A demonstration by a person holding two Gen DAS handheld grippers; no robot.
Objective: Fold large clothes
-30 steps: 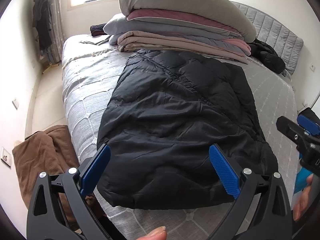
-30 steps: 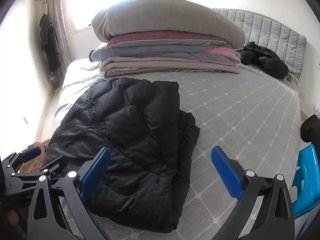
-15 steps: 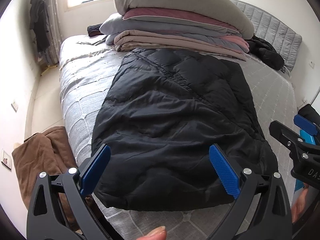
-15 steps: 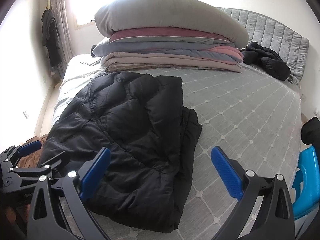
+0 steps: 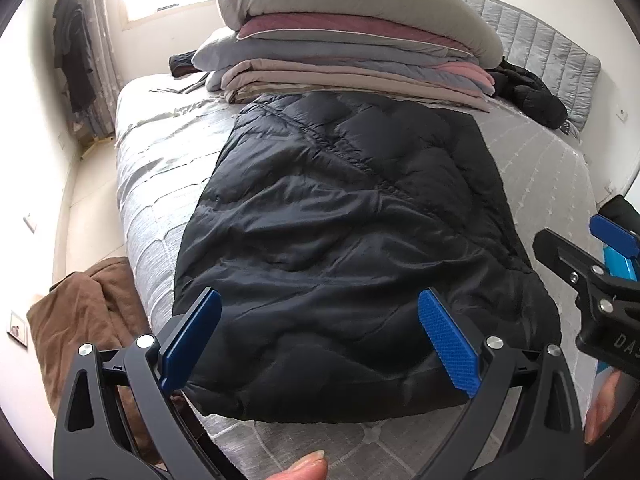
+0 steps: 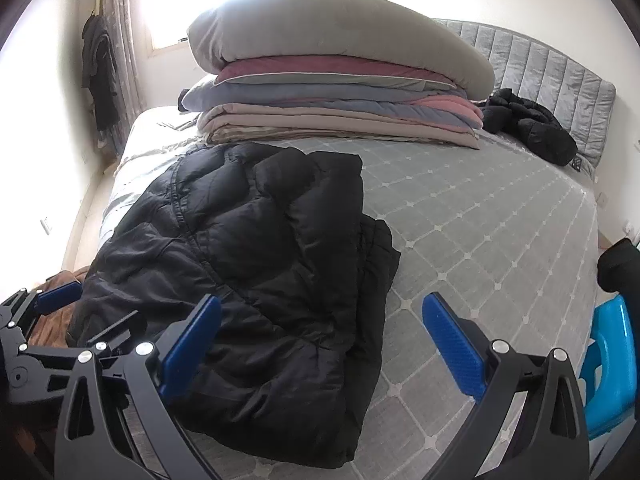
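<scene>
Bed with grey quilted cover fills both views. Stack of folded bedding sits at the far end, grey pillow on top. Black puffer coat lies folded lengthwise into a long rectangle on the left half of the bed, near edge close to the bed's foot, far edge touching the bedding stack. Brown blanket heaped on the floor left of the bed. Second black jacket bunched against the headboard. Blue stool at the right edge. Left gripper hovers over the coat's near end, fingers wide apart, nothing held. Right gripper over the coat's right edge, fingers wide apart, empty.
</scene>
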